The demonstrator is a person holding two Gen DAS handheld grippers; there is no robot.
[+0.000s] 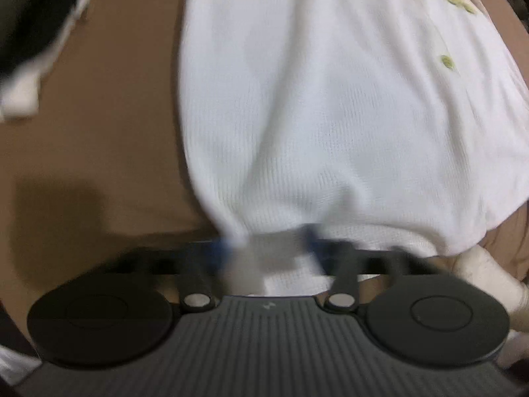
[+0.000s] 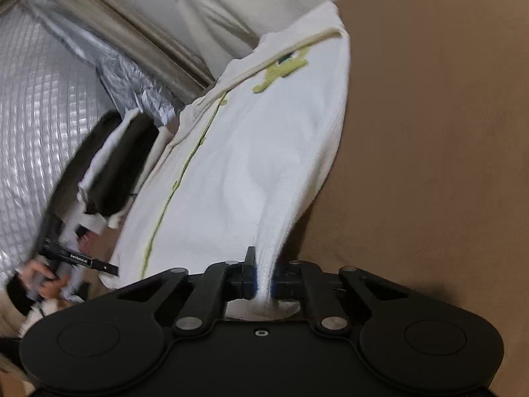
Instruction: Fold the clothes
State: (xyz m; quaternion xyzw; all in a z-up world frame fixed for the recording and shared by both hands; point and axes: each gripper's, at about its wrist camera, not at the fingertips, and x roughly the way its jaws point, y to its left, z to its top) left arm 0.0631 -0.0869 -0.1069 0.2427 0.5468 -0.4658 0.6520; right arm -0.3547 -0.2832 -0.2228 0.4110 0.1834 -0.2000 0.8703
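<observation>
The garment [image 2: 251, 152] lies spread on the desk [image 2: 429, 165], its far end near the desk's far edge. A second garment [image 2: 109, 172] lies just left of it, towards the desk's left edge, with bare desk to the right.

White green-trimmed garment [image 2: 251, 165] on brown surface

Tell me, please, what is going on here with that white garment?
A person is folding clothes with a gripper in each hand. The left gripper and the right gripper are each shut on a bunched bit of the white garment's near edge. The garment, with green trim and a small green patch, stretches away from both over the brown surface. No fold is made yet. A black-and-white garment lies beside it.
</observation>
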